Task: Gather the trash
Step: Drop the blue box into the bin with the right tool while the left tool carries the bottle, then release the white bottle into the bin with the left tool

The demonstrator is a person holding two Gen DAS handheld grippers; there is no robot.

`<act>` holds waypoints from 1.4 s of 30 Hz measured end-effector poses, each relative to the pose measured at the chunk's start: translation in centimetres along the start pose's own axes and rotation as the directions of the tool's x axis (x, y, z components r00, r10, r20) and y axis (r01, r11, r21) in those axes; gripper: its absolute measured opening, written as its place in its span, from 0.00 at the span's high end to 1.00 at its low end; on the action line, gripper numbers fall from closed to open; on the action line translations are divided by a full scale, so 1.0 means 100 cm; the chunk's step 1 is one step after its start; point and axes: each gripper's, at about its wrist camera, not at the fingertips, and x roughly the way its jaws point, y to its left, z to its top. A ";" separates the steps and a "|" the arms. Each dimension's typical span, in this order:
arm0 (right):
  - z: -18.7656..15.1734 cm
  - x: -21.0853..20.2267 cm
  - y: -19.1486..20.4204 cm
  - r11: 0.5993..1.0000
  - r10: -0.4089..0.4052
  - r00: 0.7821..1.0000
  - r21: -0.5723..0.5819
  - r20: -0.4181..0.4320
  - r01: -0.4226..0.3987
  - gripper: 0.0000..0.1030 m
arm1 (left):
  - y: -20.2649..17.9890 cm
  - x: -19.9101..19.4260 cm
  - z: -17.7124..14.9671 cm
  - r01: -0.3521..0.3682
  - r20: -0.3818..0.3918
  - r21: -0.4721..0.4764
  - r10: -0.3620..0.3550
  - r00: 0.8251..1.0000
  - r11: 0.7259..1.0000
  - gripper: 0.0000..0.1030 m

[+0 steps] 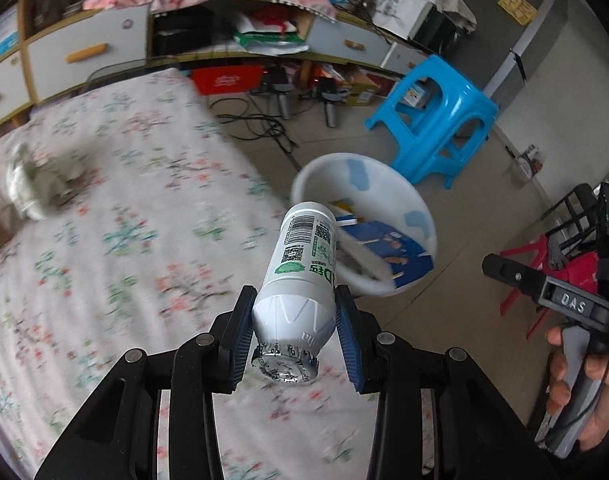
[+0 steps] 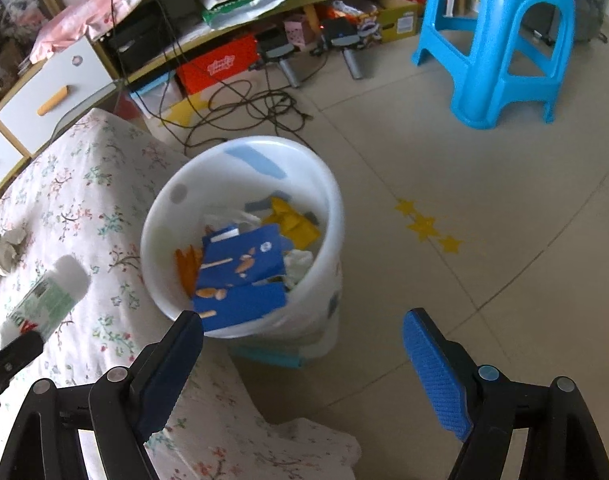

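- My left gripper [image 1: 294, 322] is clamped on a white plastic drink bottle with a green label and foil-sealed mouth [image 1: 300, 276]; the blue pads grip its shoulder, foil end toward the camera, base pointing away.
- I see the bottle held in the air above the floral-print bedsheet [image 1: 116, 220], near the bed's edge and beside the round white plastic trash bin [image 2: 240, 236].
- The bin stands on the tiled floor [image 2: 484, 240], right against the bed; inside lie blue cartons [image 2: 240, 276], yellow wrappers [image 2: 292, 220] and crumpled white paper.
- My right gripper [image 2: 304, 364] has its jaws wide apart with nothing between them, hovering above the floor just beside the bin.
- A crumpled grey-white wad of paper [image 1: 36, 184] rests farther back on the bed.
- Beyond the bin, tangled black cables [image 2: 256, 108] trail across the floor, and a bright blue plastic stool [image 2: 500, 40] stands well apart from it.
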 end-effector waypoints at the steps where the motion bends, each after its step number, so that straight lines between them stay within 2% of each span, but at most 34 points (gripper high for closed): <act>1: 0.000 -0.001 -0.002 1.000 0.001 1.000 0.005 0.001 -0.001 0.17 | -0.006 0.004 0.003 0.001 -0.002 0.008 -0.001 1.000 1.000 0.60; 9: 0.005 -0.011 -0.020 0.998 0.017 1.000 0.058 0.017 -0.018 0.17 | -0.034 0.030 0.022 0.000 -0.005 0.058 0.001 1.000 0.998 0.60; 15: 0.007 -0.014 -0.024 0.997 0.027 0.999 0.071 0.023 -0.028 0.17 | -0.040 0.043 0.031 -0.007 0.012 0.085 0.006 1.000 0.996 0.58; 16: 0.007 -0.015 -0.025 0.997 0.028 0.999 0.072 0.024 -0.030 0.17 | -0.040 0.044 0.031 -0.032 0.009 0.085 0.031 0.999 0.996 0.44; 17: 0.007 -0.016 -0.025 0.997 0.028 0.999 0.073 0.025 -0.030 0.17 | -0.039 0.043 0.031 -0.077 0.016 0.074 0.076 0.997 0.994 0.26; 18: 0.007 -0.016 -0.025 0.997 0.029 0.999 0.075 0.026 -0.031 0.17 | -0.038 0.041 0.030 -0.098 0.031 0.068 0.096 0.995 0.993 0.20; 21: 0.007 -0.018 -0.025 0.996 0.033 0.999 0.078 0.031 -0.036 0.17 | -0.035 0.035 0.027 -0.122 0.037 0.063 0.120 0.992 0.990 0.17; 23: 0.008 -0.020 -0.024 0.997 0.029 0.999 0.075 0.035 -0.032 0.17 | -0.028 0.030 0.025 -0.147 0.024 0.050 0.146 0.989 0.988 0.12; 27: 0.008 -0.022 -0.013 0.999 0.015 0.999 0.050 0.043 -0.017 0.17 | -0.010 0.012 0.020 -0.189 0.050 0.034 0.187 0.981 0.981 0.03; 34: 0.008 -0.024 0.016 0.999 0.043 0.998 0.012 0.050 -0.043 0.17 | 0.042 -0.020 0.012 -0.281 0.082 0.002 0.280 0.957 0.960 0.02; 42: 0.007 -0.009 0.066 0.997 0.047 0.999 -0.055 0.028 -0.046 0.16 | 0.126 -0.049 0.007 -0.364 0.079 -0.057 0.368 0.926 0.929 0.02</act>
